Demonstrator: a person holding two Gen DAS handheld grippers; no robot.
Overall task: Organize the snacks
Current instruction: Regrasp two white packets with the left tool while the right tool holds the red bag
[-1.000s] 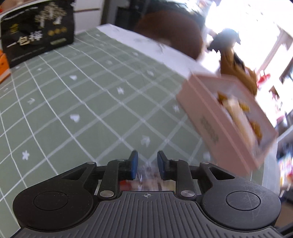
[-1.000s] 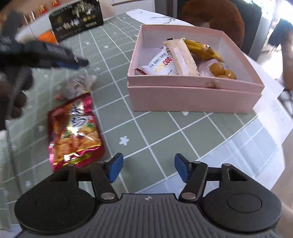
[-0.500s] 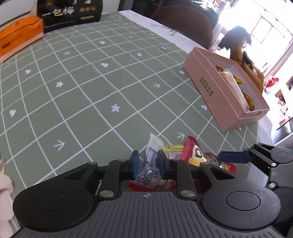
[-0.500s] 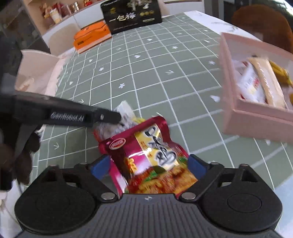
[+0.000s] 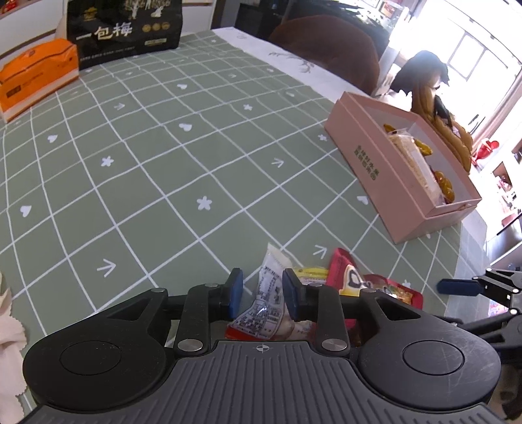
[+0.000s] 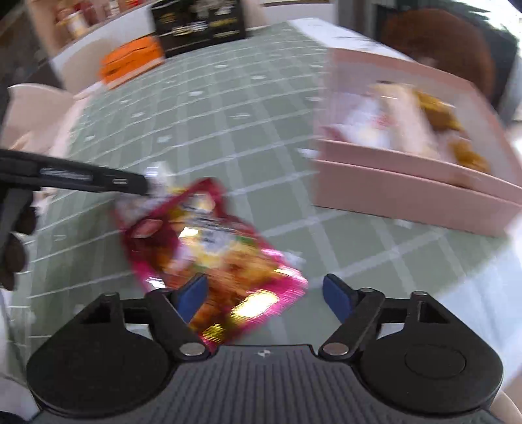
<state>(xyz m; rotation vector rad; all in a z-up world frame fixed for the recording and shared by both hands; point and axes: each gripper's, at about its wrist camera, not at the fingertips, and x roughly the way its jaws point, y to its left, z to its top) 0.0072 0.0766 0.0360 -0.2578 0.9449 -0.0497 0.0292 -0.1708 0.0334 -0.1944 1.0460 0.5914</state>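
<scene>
Green checked cloth (image 5: pixel 156 182) covered the bench, with an orange box (image 5: pixel 36 78) and a black bag (image 5: pixel 124 29) at its far edge. A pink box (image 5: pixel 385 169) holding wrapped snacks sat by the right edge. At the near edge lay a small heap of snacks. The left gripper (image 5: pixel 262 295) stood over a white packet (image 5: pixel 267 300); its fingers were parting, the right one touching the packet and the left one just clear, so the hold was loosened. The right gripper (image 6: pixel 266 298) was blurred; its fingers were drawing together about the near end of a red packet (image 6: pixel 208 248), the left finger at the foil and the right one still apart from it.
</scene>
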